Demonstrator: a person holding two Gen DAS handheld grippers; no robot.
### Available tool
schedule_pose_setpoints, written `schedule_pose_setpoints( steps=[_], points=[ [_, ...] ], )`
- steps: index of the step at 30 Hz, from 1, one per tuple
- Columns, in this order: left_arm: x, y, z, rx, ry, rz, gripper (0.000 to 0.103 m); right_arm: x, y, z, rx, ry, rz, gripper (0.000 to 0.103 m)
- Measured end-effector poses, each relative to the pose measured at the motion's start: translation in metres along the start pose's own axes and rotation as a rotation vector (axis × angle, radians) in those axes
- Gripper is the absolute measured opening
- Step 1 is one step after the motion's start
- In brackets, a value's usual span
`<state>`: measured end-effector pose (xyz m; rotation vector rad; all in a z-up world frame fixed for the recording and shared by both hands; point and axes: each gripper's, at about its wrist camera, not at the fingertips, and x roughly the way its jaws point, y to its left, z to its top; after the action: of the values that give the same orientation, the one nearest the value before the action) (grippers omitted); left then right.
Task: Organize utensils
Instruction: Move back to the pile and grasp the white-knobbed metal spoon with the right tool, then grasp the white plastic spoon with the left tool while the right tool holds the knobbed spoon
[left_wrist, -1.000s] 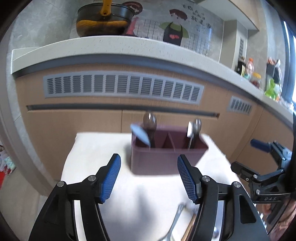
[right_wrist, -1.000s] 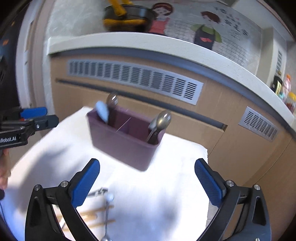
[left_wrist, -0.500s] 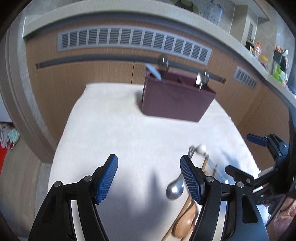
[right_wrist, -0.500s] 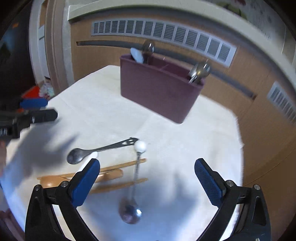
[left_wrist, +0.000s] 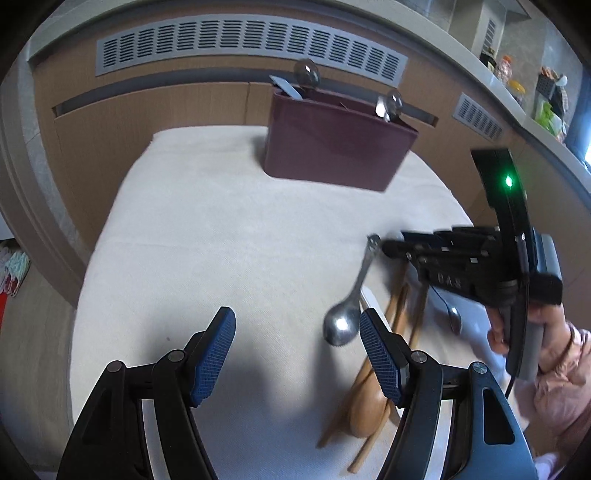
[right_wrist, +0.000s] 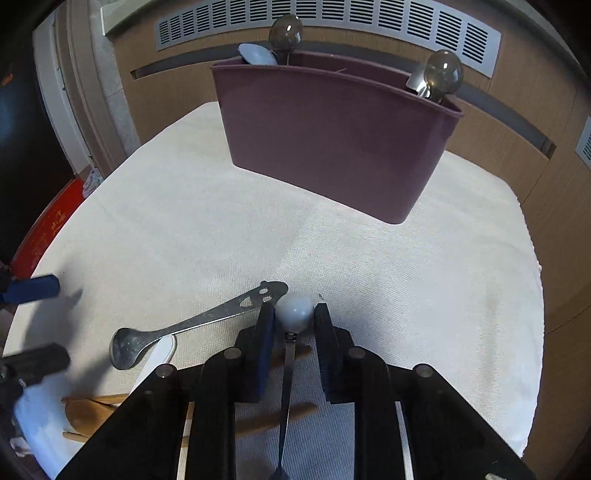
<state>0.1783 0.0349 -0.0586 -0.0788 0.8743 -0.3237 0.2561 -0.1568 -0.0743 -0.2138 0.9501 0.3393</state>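
Observation:
A maroon utensil holder (left_wrist: 334, 142) (right_wrist: 332, 140) stands at the far side of the white cloth (left_wrist: 207, 236) with several spoons in it. My right gripper (right_wrist: 294, 321) is down on the cloth, its jaws closed in on the white ball end (right_wrist: 294, 313) of a thin metal spoon (right_wrist: 286, 398). A steel spoon (left_wrist: 351, 299) (right_wrist: 184, 326), a wooden spoon (left_wrist: 369, 398) and wooden chopsticks (left_wrist: 397, 321) lie beside it. My left gripper (left_wrist: 295, 354) is open and empty above the cloth, left of the steel spoon.
Wooden cabinet fronts with grey vents (left_wrist: 251, 40) run behind the table. A counter with bottles and jars (left_wrist: 517, 85) is at the far right. A white spoon (right_wrist: 159, 354) lies under the steel spoon's bowl.
Both grippers have tilted down toward the cloth. My right gripper has dropped onto the loose utensils and closed from wide open around the ball-ended spoon. The left stays open.

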Motion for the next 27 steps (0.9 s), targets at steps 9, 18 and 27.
schedule_pose_setpoints(
  steps=[9,18,27],
  points=[
    [0.014,-0.036,0.001,0.044,0.121,-0.160,0.068,-0.050,-0.019,-0.027,0.053,-0.087,-0.004,0.019],
    [0.056,-0.058,0.016,0.019,0.261,-0.133,0.027,-0.065,-0.027,-0.046,0.056,-0.131,-0.001,0.020],
    [0.061,-0.065,0.023,0.071,0.259,-0.095,0.016,-0.062,-0.033,-0.053,0.087,-0.124,0.012,0.020]
  ],
)
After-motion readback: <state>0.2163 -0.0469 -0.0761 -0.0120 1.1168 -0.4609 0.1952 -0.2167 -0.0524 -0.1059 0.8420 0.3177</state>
